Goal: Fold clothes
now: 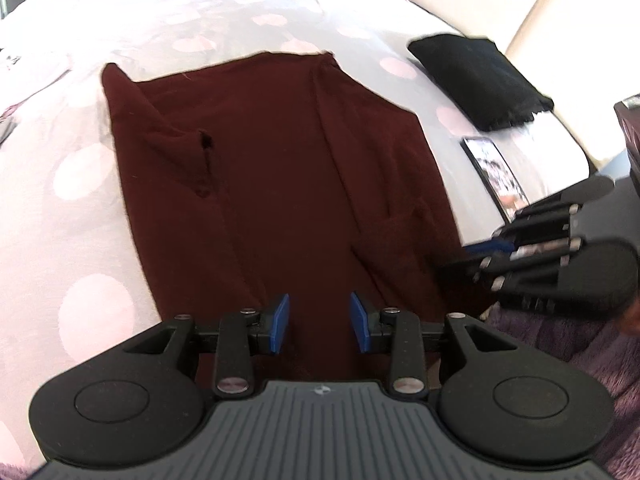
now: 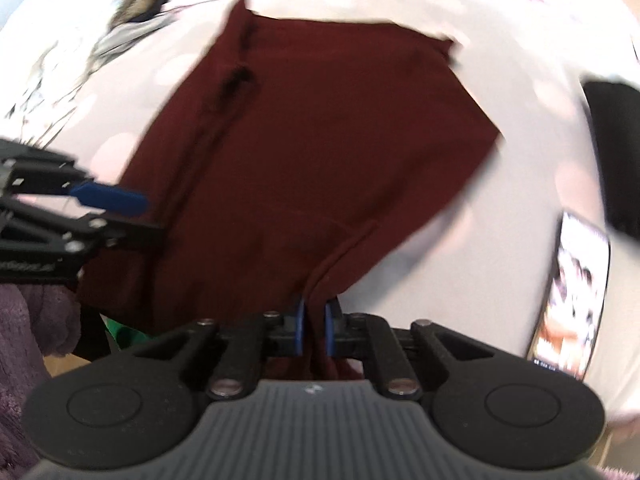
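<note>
A maroon garment (image 1: 272,168) lies spread flat on the bed's white cover with pink dots (image 1: 80,168). My left gripper (image 1: 320,322) hovers over the garment's near edge. Its blue pads (image 1: 280,324) stand apart with nothing pinched between them. In the right wrist view the left gripper (image 2: 132,216) comes in from the left, by the garment's left edge. My right gripper (image 2: 314,328) is shut on the near right corner of the maroon garment (image 2: 320,128), and a fold of cloth runs up from between the pads. In the left wrist view the right gripper (image 1: 472,254) sits at the garment's right edge.
A folded black garment (image 1: 480,80) lies at the bed's far right, and a phone with a lit screen (image 1: 496,172) lies nearer, beside the maroon cloth. Purple fuzzy fabric (image 1: 560,360) is at the near edge. A heap of mixed clothes (image 2: 132,4) sits at the far left.
</note>
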`<move>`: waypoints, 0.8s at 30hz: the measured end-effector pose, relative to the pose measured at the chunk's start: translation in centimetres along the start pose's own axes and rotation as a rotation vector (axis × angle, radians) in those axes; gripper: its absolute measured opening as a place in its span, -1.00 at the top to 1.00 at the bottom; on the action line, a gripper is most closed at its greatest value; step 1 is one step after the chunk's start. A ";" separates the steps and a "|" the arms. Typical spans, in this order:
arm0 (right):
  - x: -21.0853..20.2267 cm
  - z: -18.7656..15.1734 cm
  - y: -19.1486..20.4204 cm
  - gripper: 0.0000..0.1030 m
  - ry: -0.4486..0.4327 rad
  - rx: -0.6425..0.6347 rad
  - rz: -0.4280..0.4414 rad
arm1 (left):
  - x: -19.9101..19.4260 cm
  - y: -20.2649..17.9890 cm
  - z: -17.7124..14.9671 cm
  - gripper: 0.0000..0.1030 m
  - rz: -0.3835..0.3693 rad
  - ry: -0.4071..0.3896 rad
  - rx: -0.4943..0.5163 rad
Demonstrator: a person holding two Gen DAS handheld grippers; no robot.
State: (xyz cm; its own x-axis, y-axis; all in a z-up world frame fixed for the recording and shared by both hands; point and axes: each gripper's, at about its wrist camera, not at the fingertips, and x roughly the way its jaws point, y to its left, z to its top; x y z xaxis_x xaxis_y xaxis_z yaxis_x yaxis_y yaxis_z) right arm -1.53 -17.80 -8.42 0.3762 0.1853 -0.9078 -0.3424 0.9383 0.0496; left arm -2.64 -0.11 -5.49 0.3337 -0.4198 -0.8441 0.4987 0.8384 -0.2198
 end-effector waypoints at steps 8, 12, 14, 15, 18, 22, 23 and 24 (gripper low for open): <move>1.7 1.4 5.7 0.77 0.001 -0.257 -0.017 | -1.1 2.0 -0.4 0.39 0.031 -0.039 -0.072; 3.5 2.0 7.6 0.75 0.019 -0.326 0.002 | -1.5 3.0 -0.8 0.39 0.035 -0.046 -0.099; 4.1 2.0 7.9 0.66 0.028 -0.335 0.031 | -1.7 3.4 -1.0 0.39 0.035 -0.045 -0.111; 4.3 2.0 8.0 0.53 0.032 -0.338 0.047 | -1.7 3.6 -1.1 0.39 0.035 -0.043 -0.116; 4.9 1.9 8.3 0.16 0.043 -0.345 0.095 | -1.8 4.0 -1.4 0.39 0.034 -0.034 -0.125; 3.9 1.5 7.8 0.11 0.034 -0.322 0.142 | -1.9 4.3 -1.8 0.39 0.026 -0.026 -0.129; 3.7 1.5 7.5 0.10 0.035 -0.310 0.160 | -2.0 4.3 -1.8 0.39 0.022 -0.024 -0.128; 3.6 1.4 7.2 0.09 0.036 -0.300 0.177 | -2.0 4.2 -1.9 0.39 0.019 -0.022 -0.126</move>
State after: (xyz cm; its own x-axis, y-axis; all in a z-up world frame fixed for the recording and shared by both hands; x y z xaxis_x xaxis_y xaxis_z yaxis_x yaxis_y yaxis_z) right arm -1.44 -9.95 -10.70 0.2599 0.3225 -0.9102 -0.6392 0.7640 0.0881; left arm -2.66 4.91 -5.69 0.3605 -0.4099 -0.8379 0.3879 0.8828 -0.2650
